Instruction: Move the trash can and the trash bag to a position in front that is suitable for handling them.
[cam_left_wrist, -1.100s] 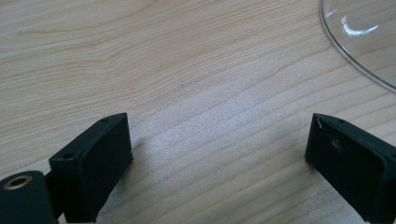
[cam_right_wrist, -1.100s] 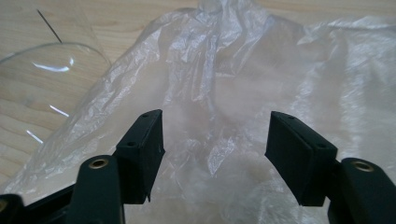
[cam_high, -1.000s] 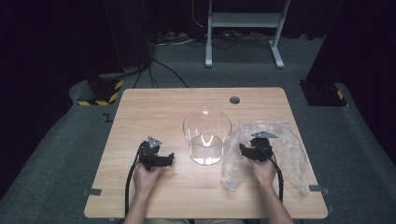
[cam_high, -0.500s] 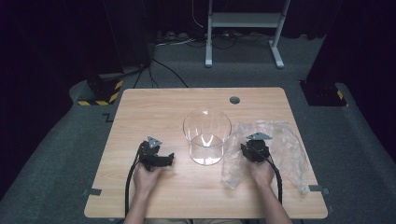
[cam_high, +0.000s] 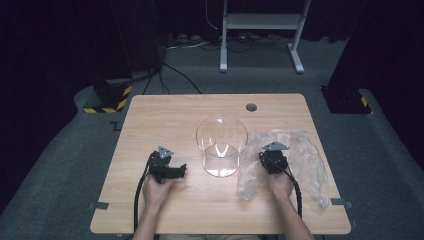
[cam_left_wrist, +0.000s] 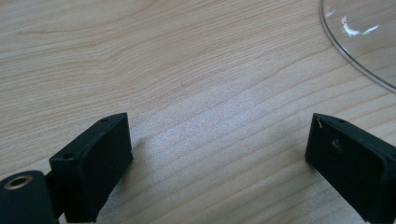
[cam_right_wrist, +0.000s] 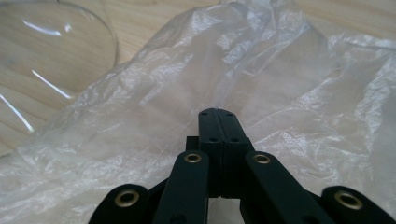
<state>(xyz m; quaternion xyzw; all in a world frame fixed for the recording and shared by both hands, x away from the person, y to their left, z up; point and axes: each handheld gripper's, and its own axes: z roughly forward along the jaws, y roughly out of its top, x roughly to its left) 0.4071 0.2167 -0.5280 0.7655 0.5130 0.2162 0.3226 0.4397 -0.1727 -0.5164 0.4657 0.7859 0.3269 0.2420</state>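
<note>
The right gripper (cam_right_wrist: 218, 119) has just closed its jaws, pinching the plastic bag (cam_high: 300, 160) beside the glass bowl (cam_high: 221, 145); lifting remains. The left gripper (cam_left_wrist: 219, 154) waits, jaws wide.

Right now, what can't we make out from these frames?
- Right gripper: the jaws have just closed and meet over the plastic bag. Whether film is pinched between them is hidden by the pads themselves.
- Same grip in the high view: hidden under the gripper body.
- Glass container: cut off by the frame edge in both gripper views.
- Left gripper: jaws open over bare table; its body is out of frame.
</note>
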